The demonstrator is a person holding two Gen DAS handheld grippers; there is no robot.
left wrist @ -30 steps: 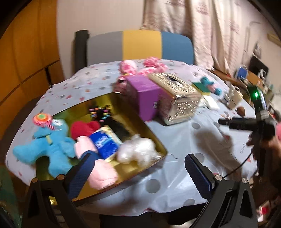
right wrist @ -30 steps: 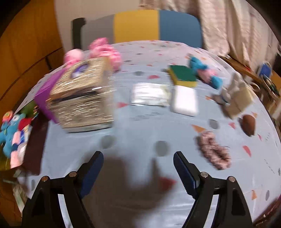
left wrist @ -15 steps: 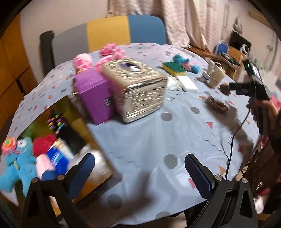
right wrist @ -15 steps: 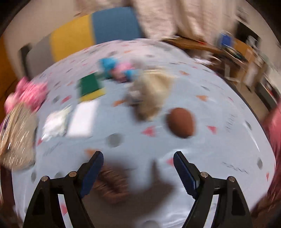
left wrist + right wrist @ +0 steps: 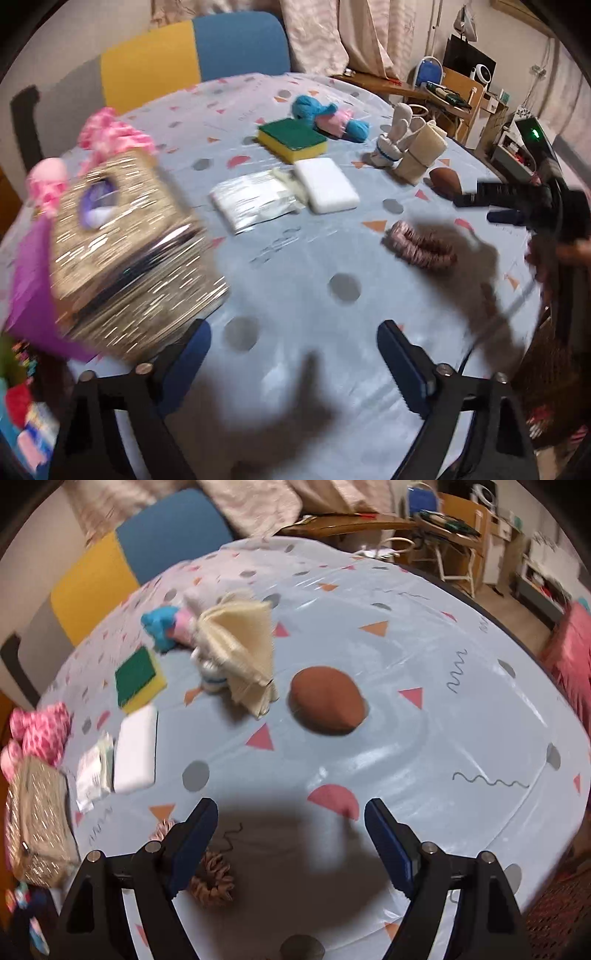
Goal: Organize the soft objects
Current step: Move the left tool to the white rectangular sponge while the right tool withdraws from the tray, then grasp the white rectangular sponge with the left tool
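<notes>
Left wrist view: the left gripper (image 5: 293, 350) hangs over bare tablecloth (image 5: 295, 266) with nothing between its blue pads, and its jaws are closing while still wide apart. Just beside its left finger stands a glittery gold tissue box (image 5: 125, 258), blurred, with a purple box (image 5: 29, 288) against its far side and a pink plush (image 5: 107, 133) behind. Mid-table lie a silver packet (image 5: 251, 199) touching a white sponge (image 5: 327, 184), then a green-and-yellow sponge (image 5: 291, 140), a blue and pink toy (image 5: 328, 116) and a folded beige cloth (image 5: 421, 151). A pinkish-brown scrunchie (image 5: 419, 247) lies near the right side.

Right wrist view: the right gripper (image 5: 290, 836) is spread wide and empty above its own shadow. The scrunchie (image 5: 212, 878) sits partly hidden behind its left finger; a brown ball (image 5: 327, 699) lies further ahead, well apart, just beside the cloth (image 5: 243, 653).
</notes>
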